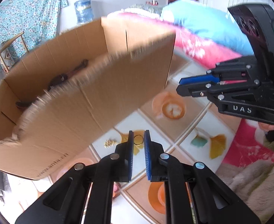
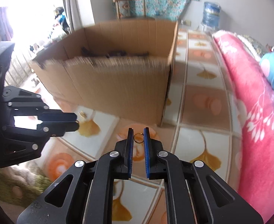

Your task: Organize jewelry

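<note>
A gold ring sits between the blue pads of my left gripper, gripped at its sides above the patterned mat. Another gold ring sits the same way between the pads of my right gripper. A small pile of gold jewelry lies on the mat left of the left gripper; it also shows in the right wrist view. The open cardboard box stands behind it, with dark items inside. In the left wrist view the right gripper is at the right; in the right wrist view the left gripper is at the left.
The patterned mat with leaf prints covers the floor. A pink blanket and a blue pillow lie along the right. A water jug and a wooden chair stand by the far wall. A green rug lies at the left.
</note>
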The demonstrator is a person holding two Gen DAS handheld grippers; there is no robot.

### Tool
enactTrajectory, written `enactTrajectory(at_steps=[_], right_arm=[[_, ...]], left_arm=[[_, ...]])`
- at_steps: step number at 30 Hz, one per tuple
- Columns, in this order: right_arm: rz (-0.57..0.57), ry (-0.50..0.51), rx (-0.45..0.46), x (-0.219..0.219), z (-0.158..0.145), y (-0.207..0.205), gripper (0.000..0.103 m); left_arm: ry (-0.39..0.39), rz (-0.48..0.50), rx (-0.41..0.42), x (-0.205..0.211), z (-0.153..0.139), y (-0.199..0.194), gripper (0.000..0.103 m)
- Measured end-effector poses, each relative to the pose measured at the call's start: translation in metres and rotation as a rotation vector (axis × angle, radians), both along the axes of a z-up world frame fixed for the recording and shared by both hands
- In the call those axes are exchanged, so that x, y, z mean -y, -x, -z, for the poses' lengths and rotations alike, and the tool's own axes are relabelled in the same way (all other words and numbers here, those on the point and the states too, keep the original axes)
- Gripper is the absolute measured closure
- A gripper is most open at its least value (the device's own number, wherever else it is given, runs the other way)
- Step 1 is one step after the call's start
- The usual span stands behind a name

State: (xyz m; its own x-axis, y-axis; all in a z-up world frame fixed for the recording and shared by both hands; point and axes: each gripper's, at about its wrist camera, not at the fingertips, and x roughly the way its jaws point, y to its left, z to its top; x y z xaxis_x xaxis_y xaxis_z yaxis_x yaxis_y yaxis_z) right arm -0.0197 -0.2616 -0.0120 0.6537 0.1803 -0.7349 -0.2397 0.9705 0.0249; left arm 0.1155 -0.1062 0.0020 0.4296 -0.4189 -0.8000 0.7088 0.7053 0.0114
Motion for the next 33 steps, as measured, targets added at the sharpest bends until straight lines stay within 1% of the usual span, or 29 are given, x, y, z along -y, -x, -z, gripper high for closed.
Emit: enactTrajectory(at_steps=[1,4,6,8,9,11,13,15,17,19,20,21,23,25,26,27,28,30,33], right_arm=[[-0.007,-0.011,0.017,0.001,-0.009,0.003,0.094],[-0.041,-0.053,0.102,0.000,-0.045,0.009,0.094],[-0.071,-0.070,0.178,0.001,-0.070,0.007,0.094],[-0.096,-0.080,0.214,-0.003,-0.084,-0.005,0.094],[-0.105,-0.078,0.220,-0.004,-0.087,-0.012,0.094],[-0.124,-0.060,0.197,-0.008,-0.088,-0.038,0.094],[-0.136,-0.046,0.140,-0.012,-0.082,-0.065,0.094],[-0.137,-0.055,0.049,-0.011,-0.072,-0.091,0.094],[-0.146,-0.051,-0.013,-0.018,-0.062,-0.104,0.094],[-0.147,-0.032,-0.086,-0.019,-0.049,-0.121,0.094],[-0.141,-0.016,-0.112,-0.019,-0.044,-0.129,0.094],[-0.146,-0.018,-0.119,-0.020,-0.042,-0.133,0.095],[-0.151,-0.006,-0.121,-0.023,-0.042,-0.135,0.091],[-0.139,0.004,-0.114,-0.023,-0.043,-0.138,0.088],[-0.134,-0.001,-0.109,-0.022,-0.044,-0.137,0.085],[-0.128,-0.010,-0.100,-0.021,-0.047,-0.135,0.085],[-0.126,-0.017,-0.092,-0.020,-0.051,-0.134,0.085],[-0.125,-0.035,-0.073,-0.019,-0.054,-0.133,0.083],[-0.103,-0.057,-0.045,-0.015,-0.063,-0.126,0.083]], left_arm=[[0.019,0.000,0.014,-0.003,-0.008,0.002,0.093],[0.088,-0.005,0.090,-0.014,-0.046,0.002,0.092],[0.131,-0.010,0.130,-0.020,-0.068,-0.004,0.092],[0.158,-0.025,0.142,-0.024,-0.080,-0.016,0.092],[0.163,-0.032,0.128,-0.023,-0.082,-0.025,0.092],[0.167,-0.052,0.079,-0.020,-0.078,-0.047,0.092],[0.181,-0.068,-0.014,-0.016,-0.068,-0.071,0.092],[0.188,-0.084,-0.087,-0.009,-0.058,-0.089,0.092],[0.202,-0.083,-0.148,-0.003,-0.048,-0.102,0.092],[0.221,-0.094,-0.218,0.004,-0.037,-0.115,0.092],[0.223,-0.094,-0.237,0.005,-0.033,-0.118,0.092],[0.220,-0.105,-0.247,0.006,-0.030,-0.121,0.092],[0.228,-0.104,-0.273,0.008,-0.026,-0.127,0.092],[0.248,-0.123,-0.297,0.006,-0.024,-0.130,0.090],[0.261,-0.127,-0.303,0.005,-0.023,-0.130,0.084],[0.277,-0.132,-0.304,0.002,-0.024,-0.129,0.080],[0.285,-0.135,-0.303,0.001,-0.025,-0.130,0.079],[0.306,-0.128,-0.296,-0.003,-0.030,-0.128,0.072],[0.306,-0.138,-0.278,-0.007,-0.036,-0.129,0.069]])
